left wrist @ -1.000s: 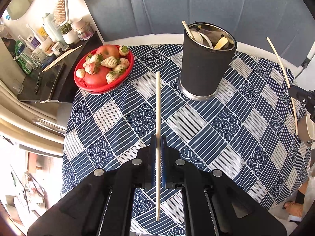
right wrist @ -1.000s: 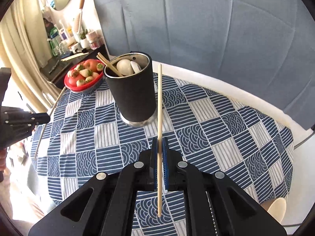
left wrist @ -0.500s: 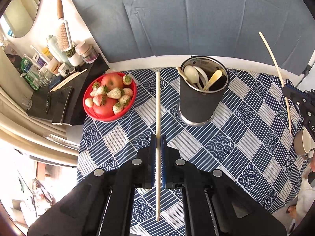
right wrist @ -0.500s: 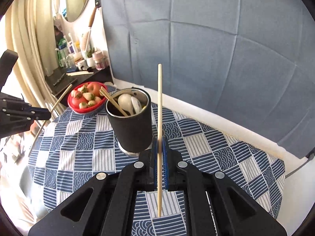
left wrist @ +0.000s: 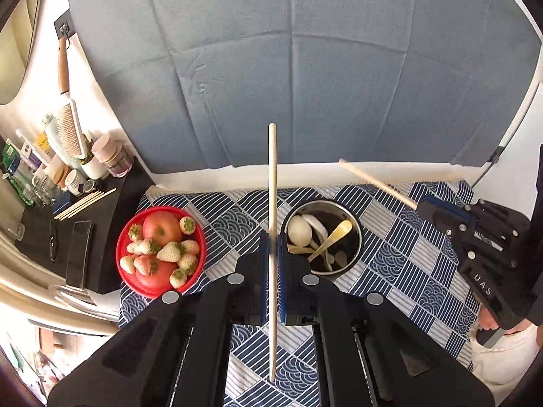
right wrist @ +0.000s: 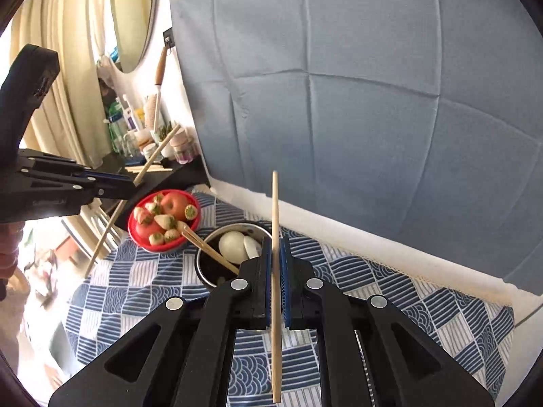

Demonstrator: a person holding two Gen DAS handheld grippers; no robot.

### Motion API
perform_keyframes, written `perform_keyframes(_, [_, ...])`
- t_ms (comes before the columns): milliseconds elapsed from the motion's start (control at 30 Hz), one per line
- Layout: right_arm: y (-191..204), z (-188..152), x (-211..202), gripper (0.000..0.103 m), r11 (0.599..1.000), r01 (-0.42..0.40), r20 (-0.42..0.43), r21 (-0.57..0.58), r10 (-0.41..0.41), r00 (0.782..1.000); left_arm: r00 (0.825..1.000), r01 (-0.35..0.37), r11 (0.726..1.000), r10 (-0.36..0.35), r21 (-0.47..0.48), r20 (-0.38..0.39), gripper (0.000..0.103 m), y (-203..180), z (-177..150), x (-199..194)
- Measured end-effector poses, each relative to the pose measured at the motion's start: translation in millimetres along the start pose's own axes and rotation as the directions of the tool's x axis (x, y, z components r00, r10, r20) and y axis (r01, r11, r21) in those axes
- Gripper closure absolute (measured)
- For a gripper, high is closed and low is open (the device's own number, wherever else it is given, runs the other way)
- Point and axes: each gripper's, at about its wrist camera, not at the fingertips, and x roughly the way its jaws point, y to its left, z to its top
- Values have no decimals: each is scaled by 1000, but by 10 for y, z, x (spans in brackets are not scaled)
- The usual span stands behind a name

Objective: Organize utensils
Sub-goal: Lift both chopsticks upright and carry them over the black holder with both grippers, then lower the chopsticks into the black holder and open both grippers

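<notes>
Two grippers are in view, and you hold one chopstick in each. Your left gripper [left wrist: 272, 261] has its blue-padded jaws pressed together on the left chopstick [left wrist: 272, 183]; the stick crosses the pads near its mid-length, with one end projecting forward past the fingertips toward the grey backdrop [left wrist: 305, 68] and the other end trailing back between the black finger bodies. Your right gripper [right wrist: 276, 264] is clamped in the same way on the right chopstick [right wrist: 275, 210], which also runs in line with the fingers and extends beyond them at both ends. Seen from the left wrist camera, the right gripper sits at the right edge of the frame with its stick angled up and to the left, its tip above the far side of the table. The utensil holder [left wrist: 321, 237], a dark cylinder with a metal rim, stands on the blue-and-white patterned tablecloth [left wrist: 407, 254] just beyond both sets of fingertips; it contains white spoons, a yellow spoon [left wrist: 334, 237] and, in the right wrist view, a pair of chopsticks leaning on its rim. Left of the holder rests a red bowl of fruit [left wrist: 159, 251].
</notes>
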Motion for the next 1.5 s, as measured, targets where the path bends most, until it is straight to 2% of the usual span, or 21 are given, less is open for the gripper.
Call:
perform_keyframes(200, [-7, 94, 144, 98, 997, -65, -4, 34, 65, 998, 994, 102, 995, -102, 1, 36, 98, 32, 185, 204])
perform_keyframes(400, [21, 217, 191, 98, 998, -58, -19, 10, 58, 998, 971, 212, 977, -210, -4, 113, 98, 11, 310, 366])
perform_keyframes(467, [31, 228, 219, 98, 999, -47, -32, 0, 47, 998, 960, 248, 969, -245, -8, 135, 98, 0, 334, 428])
perform_keyframes(700, [21, 186, 291, 98, 999, -34, -70, 3, 34, 997, 904, 379, 925, -369, -5, 214, 98, -7, 318, 589])
perform_keyframes(800, [29, 159, 316, 98, 1000, -18, -93, -13, 17, 996, 901, 361, 932, -358, 34, 243, 98, -44, 279, 631])
perform_keyframes(933, [26, 146, 311, 97, 999, -6, -110, -32, 3, 994, 880, 388, 920, -388, 56, 273, 98, -36, 225, 721])
perform_keyframes(1300, [75, 96, 351, 97, 999, 8, -142, -53, -15, 990, 882, 391, 916, -400, 86, 248, 98, -61, -6, 966])
perform_keyframes(1500, [85, 65, 362, 97, 999, -6, -147, -49, -1, 989, 898, 343, 927, -371, 152, 238, 98, -127, -130, 858])
